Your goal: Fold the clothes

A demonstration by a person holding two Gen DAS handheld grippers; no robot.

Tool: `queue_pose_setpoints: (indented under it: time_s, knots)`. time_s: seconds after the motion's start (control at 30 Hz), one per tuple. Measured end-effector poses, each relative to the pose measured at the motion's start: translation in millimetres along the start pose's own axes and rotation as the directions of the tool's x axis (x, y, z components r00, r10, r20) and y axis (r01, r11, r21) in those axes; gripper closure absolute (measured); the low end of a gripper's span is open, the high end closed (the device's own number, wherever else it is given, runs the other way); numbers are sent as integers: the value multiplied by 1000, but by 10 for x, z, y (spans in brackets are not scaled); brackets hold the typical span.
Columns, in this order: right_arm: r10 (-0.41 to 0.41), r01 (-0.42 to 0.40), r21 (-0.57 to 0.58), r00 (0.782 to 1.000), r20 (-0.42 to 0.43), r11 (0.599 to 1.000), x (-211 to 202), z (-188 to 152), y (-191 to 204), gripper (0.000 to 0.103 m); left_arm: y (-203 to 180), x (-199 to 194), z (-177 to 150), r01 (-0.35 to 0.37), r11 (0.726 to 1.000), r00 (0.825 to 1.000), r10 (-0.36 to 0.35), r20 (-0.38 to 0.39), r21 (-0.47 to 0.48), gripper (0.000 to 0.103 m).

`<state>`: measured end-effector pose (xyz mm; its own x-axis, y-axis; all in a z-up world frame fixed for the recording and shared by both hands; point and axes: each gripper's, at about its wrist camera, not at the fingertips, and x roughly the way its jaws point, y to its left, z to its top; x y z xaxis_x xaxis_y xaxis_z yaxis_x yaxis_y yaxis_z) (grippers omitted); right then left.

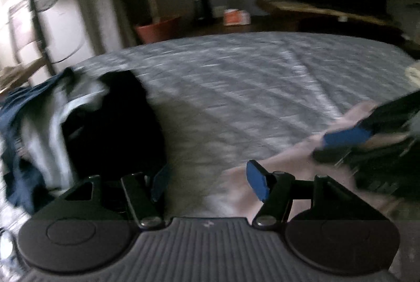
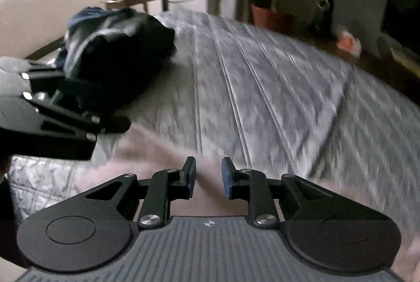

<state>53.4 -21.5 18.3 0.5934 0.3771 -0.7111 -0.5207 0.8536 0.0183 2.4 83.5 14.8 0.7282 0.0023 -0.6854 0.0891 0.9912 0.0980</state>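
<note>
One pale pink garment (image 2: 162,150) lies on the bed (image 1: 236,77) at its near edge, spread loosely over the grey quilted cover. Both views are blurred, so its folds cannot be made out.

The left hand-held gripper (image 1: 210,185) hangs just above the garment's left part with its two blue-padded fingers (image 1: 258,183) spread wide and nothing between them. The right hand-held gripper (image 2: 208,177) is over the garment nearer its middle, its two fingers parted by a narrow gap with pink cloth showing beneath; whether the pads touch the cloth cannot be told. In the left view the right hand-held gripper (image 1: 349,136) shows at the right edge, low over the pink cloth.

One heap of dark clothes (image 1: 78,129), navy, black and grey-white pieces tumbled together, sits at the bed's left edge, well apart from the pink garment.

Beyond the far edge of the bed stand one terracotta plant pot (image 1: 157,30), one dark bottle-like object (image 1: 202,6) and one small orange-and-white box (image 1: 236,17).
</note>
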Motion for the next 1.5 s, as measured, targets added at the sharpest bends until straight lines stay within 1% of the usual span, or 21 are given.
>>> queue_pose_setpoints:
  time_s: [0.07,0.1,0.17,0.2,0.23,0.27,0.33,0.37,0.43,0.53,0.6,0.67,0.73,0.8,0.93,1.13,1.2,1.27,1.3,1.4,1.5]
  knots:
    - [14,-15,-25,1000,-17,1000,55,-89,85,70,-103,45,3,49,998,999,-49,-15,26,38]
    - [23,-23,-40,999,-25,999,81,-130,130,54,-153,77,-4,60,997,998,-59,-30,41,38]
    - [48,-53,-122,998,-42,991,92,-146,266,37,-220,142,-12,70,996,996,-67,-58,59,38]
    - [39,-44,-143,999,-38,989,84,-143,308,37,-215,177,-12,63,997,996,-59,-71,53,39]
    - [26,-31,-150,999,-35,988,60,-138,315,37,-178,188,-15,64,997,995,-62,-76,30,29]
    - [11,-15,-135,1000,-26,991,17,-143,289,37,-142,201,-22,41,999,996,-39,-83,20,27]
    - [-13,13,-97,1000,-2,995,-81,-169,240,37,-97,250,-39,-41,999,993,43,-107,28,34]
    - [-29,30,-55,999,15,998,-172,-201,159,37,-73,258,-46,-68,997,992,71,-107,28,27]
    - [-80,79,25,997,25,997,-324,-278,3,37,-22,242,-49,-99,995,991,100,-92,14,31]
    - [-186,190,45,979,-84,981,-304,-451,-145,40,26,293,-57,-185,983,977,185,-107,11,36]
    - [-179,187,78,979,-102,979,-314,-485,-232,39,32,284,-56,-197,980,975,197,-105,2,36]
    - [-226,237,93,967,-115,967,-382,-439,-253,40,34,244,-52,-197,980,976,195,-94,-9,35]
    - [-269,284,131,956,-119,950,-506,-369,-273,37,87,128,-37,-185,982,981,182,-67,-45,30]
    - [-284,310,218,948,-143,926,-638,-299,-298,19,144,0,-19,-139,984,990,134,-48,-107,25]
    - [-284,336,347,939,-191,876,-976,-268,-272,19,134,-235,10,-63,983,995,49,-81,-175,24]
    - [-219,328,567,942,-254,756,-1384,-338,-214,19,-11,-893,78,64,975,990,-88,-106,-214,17]
    - [-253,357,575,933,-256,736,-1565,-325,-103,16,-128,-1188,134,77,982,993,-90,-73,-172,13]
    - [-297,420,538,905,-304,730,-1704,-253,29,15,-216,-1480,207,99,983,994,-105,-28,-157,2]
    - [-318,447,521,892,-322,727,-1778,-218,94,15,-257,-1623,244,112,982,994,-114,-5,-153,2]
    - [-360,442,539,897,-257,717,-2155,-124,260,15,-294,-1876,349,158,969,987,-158,17,-191,2]
    - [-411,508,510,861,-299,693,-2395,-11,365,13,-328,-2042,410,160,966,987,-155,37,-204,3]
